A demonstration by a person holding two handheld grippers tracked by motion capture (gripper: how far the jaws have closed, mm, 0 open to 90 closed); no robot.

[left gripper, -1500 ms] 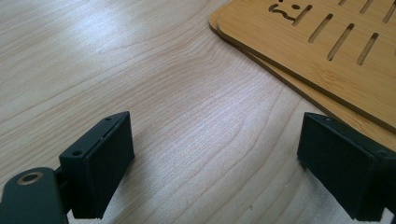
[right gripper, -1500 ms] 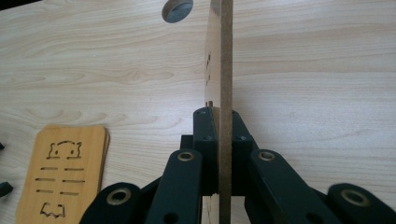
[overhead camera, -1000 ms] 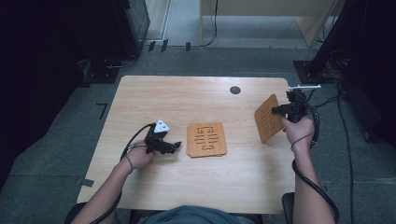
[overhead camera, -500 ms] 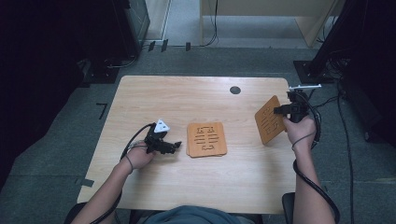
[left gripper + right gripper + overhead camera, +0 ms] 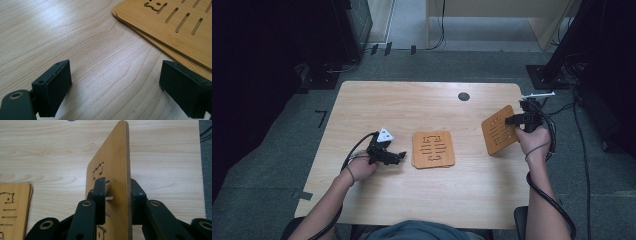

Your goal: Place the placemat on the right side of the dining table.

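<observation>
Left gripper (image 5: 401, 156) rests on the table (image 5: 377, 107), jaws wide apart, nothing between them. Just to its right, at table centre: stack of slotted boards (image 5: 433, 149), lying flat. Far right: right gripper (image 5: 508, 120), jaws just been opening, tilted board (image 5: 113, 182) upright between them, left pad showing a gap.

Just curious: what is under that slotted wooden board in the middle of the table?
A second board lies under the top board; its edge peeks out. Its face is covered, and the table beneath is hidden too.
</observation>
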